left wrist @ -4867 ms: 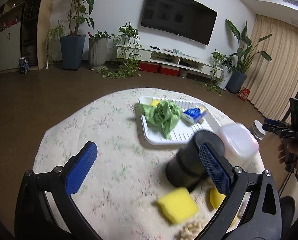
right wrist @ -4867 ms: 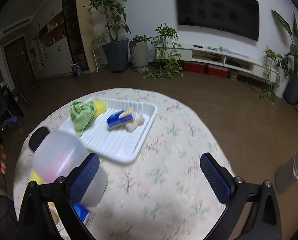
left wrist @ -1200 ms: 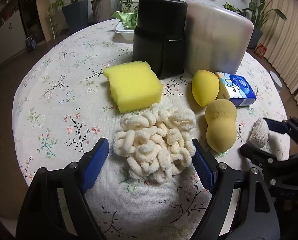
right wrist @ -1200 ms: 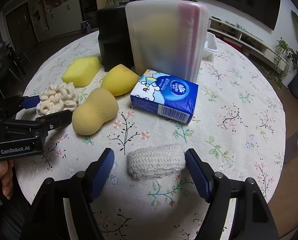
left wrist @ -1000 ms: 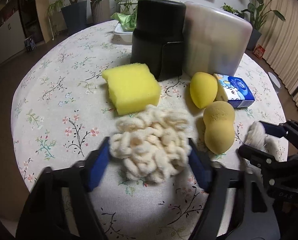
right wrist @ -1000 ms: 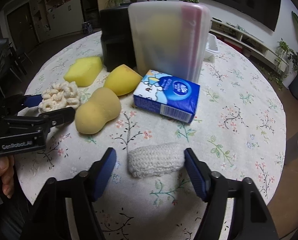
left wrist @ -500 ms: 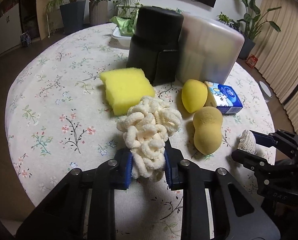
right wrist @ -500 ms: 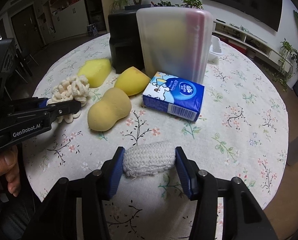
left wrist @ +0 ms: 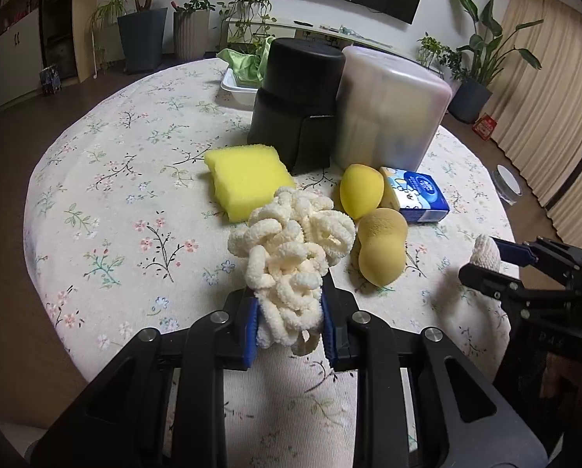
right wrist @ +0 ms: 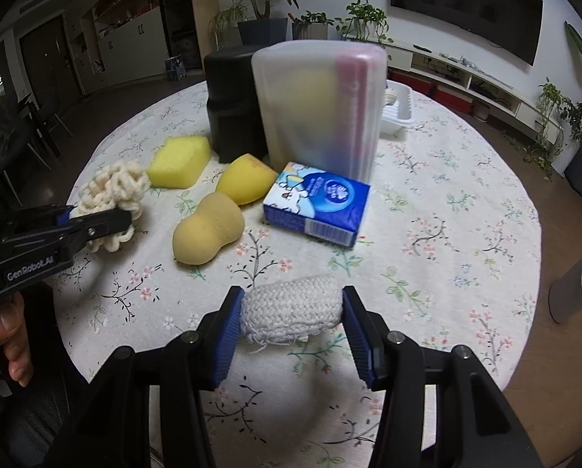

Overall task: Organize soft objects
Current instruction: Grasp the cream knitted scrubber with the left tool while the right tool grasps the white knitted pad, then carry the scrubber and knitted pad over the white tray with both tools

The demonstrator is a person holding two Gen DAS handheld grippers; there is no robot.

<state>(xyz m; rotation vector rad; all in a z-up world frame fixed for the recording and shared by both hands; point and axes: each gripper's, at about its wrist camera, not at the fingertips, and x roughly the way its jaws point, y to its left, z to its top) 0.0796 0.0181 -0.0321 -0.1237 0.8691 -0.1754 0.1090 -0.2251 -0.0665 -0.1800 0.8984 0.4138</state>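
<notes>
both tongs are clamped on soft things: the left gripper pinches the lower end of a cream loopy chenille bundle between its blue pads, the rest of the bundle bulging up and forward beyond the fingers, and the right gripper squeezes a white knitted pad by its two short ends, a few loose threads hanging from its lower edge. from the right wrist view the left gripper shows at the left edge with the bundle in its tips and a person's hand around its handle. under everything is a round table covered with a pale flowered cloth. toward its far side stand two tall containers touching side by side: a black canister and a frosted translucent bin with yellow and pink shapes dimly showing through its wall. behind them sits a white tray with a green cloth in it. in front of the black canister lies a square yellow sponge, just behind the held bundle. just in front of the bin lies a blue tissue pack, and left of it two makeup sponges: a yellow egg-shaped sponge touching the pack's corner, and nearer, a tan gourd-shaped sponge lying on its side. in the left wrist view the right gripper shows at the right edge with the knitted pad in its tips.
</notes>
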